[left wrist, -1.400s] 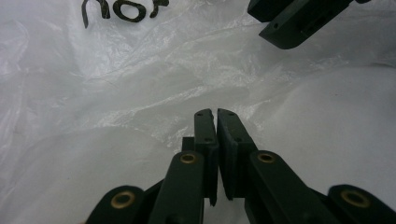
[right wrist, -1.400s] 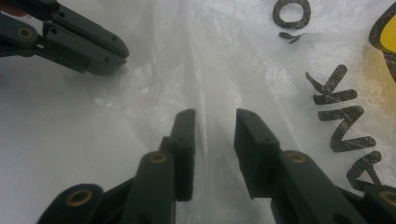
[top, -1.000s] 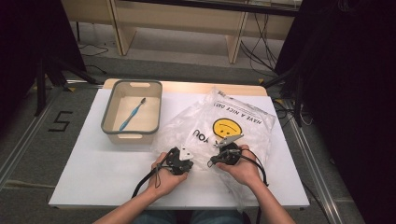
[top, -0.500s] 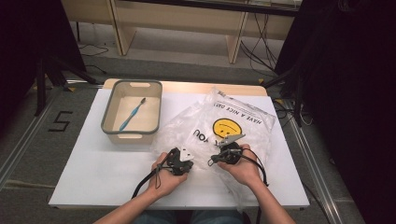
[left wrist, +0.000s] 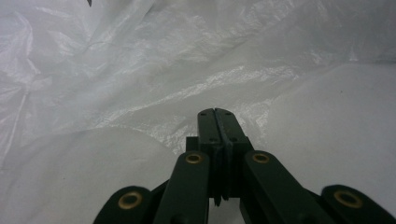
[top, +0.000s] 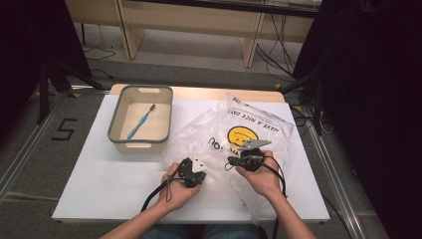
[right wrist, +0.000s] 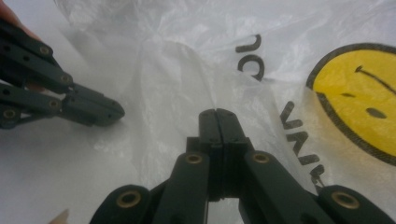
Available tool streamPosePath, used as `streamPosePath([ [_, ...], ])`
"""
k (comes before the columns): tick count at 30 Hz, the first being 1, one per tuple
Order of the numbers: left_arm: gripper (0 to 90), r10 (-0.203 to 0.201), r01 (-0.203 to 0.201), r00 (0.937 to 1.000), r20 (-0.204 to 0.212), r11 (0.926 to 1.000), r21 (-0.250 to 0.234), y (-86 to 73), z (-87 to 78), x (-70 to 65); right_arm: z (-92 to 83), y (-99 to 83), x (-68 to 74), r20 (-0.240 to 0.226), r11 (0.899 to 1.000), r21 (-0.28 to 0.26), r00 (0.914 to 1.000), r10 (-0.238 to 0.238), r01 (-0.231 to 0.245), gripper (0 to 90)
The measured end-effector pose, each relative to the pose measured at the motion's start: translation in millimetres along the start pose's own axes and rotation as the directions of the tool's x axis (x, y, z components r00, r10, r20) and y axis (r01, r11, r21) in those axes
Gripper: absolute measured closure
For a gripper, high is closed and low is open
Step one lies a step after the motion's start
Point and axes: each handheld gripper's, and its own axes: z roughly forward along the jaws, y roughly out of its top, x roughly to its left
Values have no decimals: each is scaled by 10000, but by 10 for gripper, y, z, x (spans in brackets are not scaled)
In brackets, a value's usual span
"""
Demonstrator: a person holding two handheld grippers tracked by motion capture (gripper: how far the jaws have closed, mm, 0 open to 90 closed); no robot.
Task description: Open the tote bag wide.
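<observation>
Resting low on plastic bag [top: 259,132], left gripper [top: 201,175] & right gripper [top: 230,161] jaws closed

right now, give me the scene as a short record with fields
surface: white table
bag: clear plastic bag with a yellow smiley, lying crumpled on the table's right half
tub: grey tub at back left, beside the bag
in tub: blue toothbrush
left hand-held gripper: jaws shut, at the bag's near edge
right hand-held gripper: jaws shut, over the bag, whether plastic is pinched is unclear
</observation>
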Motion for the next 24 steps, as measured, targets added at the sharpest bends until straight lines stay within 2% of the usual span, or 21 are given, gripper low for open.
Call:
streamPosePath([
  [11, 894, 99, -99, 9999, -70, 10000, -12, -1, 3, -14, -166, 129, -17, 696, 9951, -988, 9976, 45, 24, 900],
  [17, 894, 207, -207, 9997, -138, 9998, -6, -2, 2, -23, -229, 201, -31, 973, 9911, -1329, 9952, 45, 85, 900],
  [24, 894, 233, -233, 9996, -162, 9997, -15, -2, 4, -29, -307, 309, -34, 1376, 9823, -1873, 9903, 190, 72, 900],
])
